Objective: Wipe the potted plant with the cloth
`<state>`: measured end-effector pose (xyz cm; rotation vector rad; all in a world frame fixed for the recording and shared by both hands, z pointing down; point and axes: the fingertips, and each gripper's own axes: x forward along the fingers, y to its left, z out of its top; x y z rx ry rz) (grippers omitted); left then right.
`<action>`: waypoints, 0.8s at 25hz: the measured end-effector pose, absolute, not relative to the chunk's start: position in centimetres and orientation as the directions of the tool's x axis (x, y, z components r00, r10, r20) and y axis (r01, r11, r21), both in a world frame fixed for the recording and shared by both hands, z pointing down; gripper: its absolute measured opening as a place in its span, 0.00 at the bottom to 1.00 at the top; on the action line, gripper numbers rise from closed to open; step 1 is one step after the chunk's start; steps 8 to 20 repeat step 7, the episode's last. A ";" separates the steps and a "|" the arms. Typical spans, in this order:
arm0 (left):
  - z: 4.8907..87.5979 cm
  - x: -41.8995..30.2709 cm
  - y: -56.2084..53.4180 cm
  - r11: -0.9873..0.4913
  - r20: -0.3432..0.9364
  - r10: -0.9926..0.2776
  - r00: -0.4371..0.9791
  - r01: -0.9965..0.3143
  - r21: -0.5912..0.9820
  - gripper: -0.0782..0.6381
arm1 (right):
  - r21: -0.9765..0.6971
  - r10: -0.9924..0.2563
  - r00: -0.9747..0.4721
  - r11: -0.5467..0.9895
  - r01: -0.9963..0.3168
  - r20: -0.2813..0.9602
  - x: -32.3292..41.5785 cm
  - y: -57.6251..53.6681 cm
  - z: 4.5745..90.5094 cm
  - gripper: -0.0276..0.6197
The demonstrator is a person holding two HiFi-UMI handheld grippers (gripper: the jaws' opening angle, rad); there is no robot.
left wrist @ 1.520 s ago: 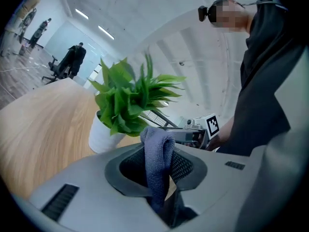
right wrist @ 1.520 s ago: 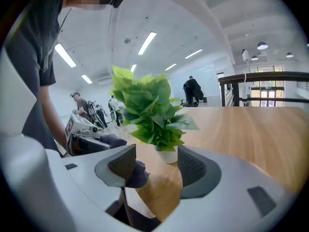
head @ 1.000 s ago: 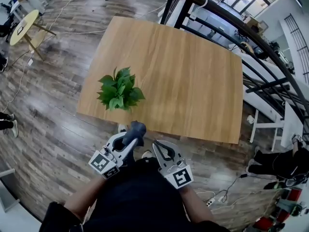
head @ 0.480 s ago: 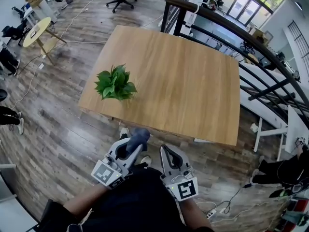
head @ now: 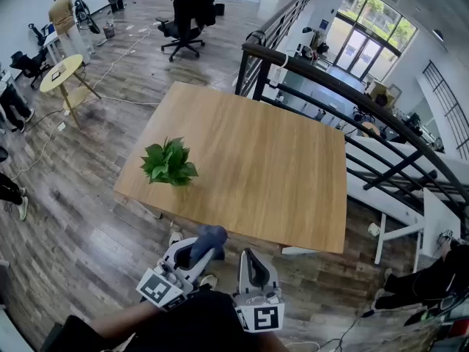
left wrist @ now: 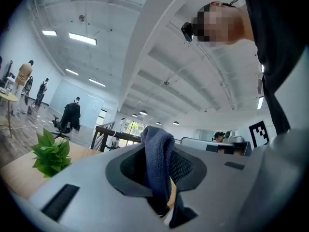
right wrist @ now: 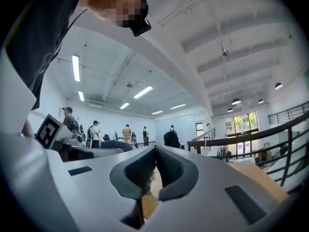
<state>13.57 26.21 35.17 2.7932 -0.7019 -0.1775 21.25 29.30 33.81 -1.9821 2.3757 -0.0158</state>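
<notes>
A small green potted plant (head: 169, 163) stands near the left front corner of the wooden table (head: 256, 160); it also shows at the left of the left gripper view (left wrist: 49, 152). My left gripper (head: 208, 242) is shut on a grey-blue cloth (head: 206, 241), which bulges out between its pads (left wrist: 157, 170). It hovers in front of the table's near edge, short of the plant. My right gripper (head: 248, 257) is beside it, shut with nothing between its pads (right wrist: 155, 164). Both point level toward the table.
A black railing (head: 330, 86) runs along the table's far and right sides. A round side table (head: 61, 73) and office chairs (head: 183, 13) stand on the wood floor at the back left, with several people there. White desks (head: 432, 226) lie to the right.
Both grippers have risen and the head view has tilted up, so the table and plant sit farther away in the picture. The cloth stays clamped in the left gripper.
</notes>
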 end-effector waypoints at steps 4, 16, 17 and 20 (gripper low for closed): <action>34.0 14.2 26.6 -0.868 -0.116 -0.467 0.877 -0.429 0.251 0.25 | -0.079 -0.985 -0.169 0.172 -0.982 -0.044 20.8 29.8 33.4 0.07; 33.3 14.2 26.7 -0.867 -0.149 -0.477 0.866 -0.435 0.244 0.25 | -0.075 -0.985 -0.167 0.170 -0.983 -0.045 20.7 30.0 33.4 0.07; 33.3 14.2 26.7 -0.867 -0.149 -0.477 0.866 -0.435 0.244 0.25 | -0.075 -0.985 -0.167 0.170 -0.983 -0.045 20.7 30.0 33.4 0.07; 33.3 14.2 26.7 -0.867 -0.149 -0.477 0.866 -0.435 0.244 0.25 | -0.075 -0.985 -0.167 0.170 -0.983 -0.045 20.7 30.0 33.4 0.07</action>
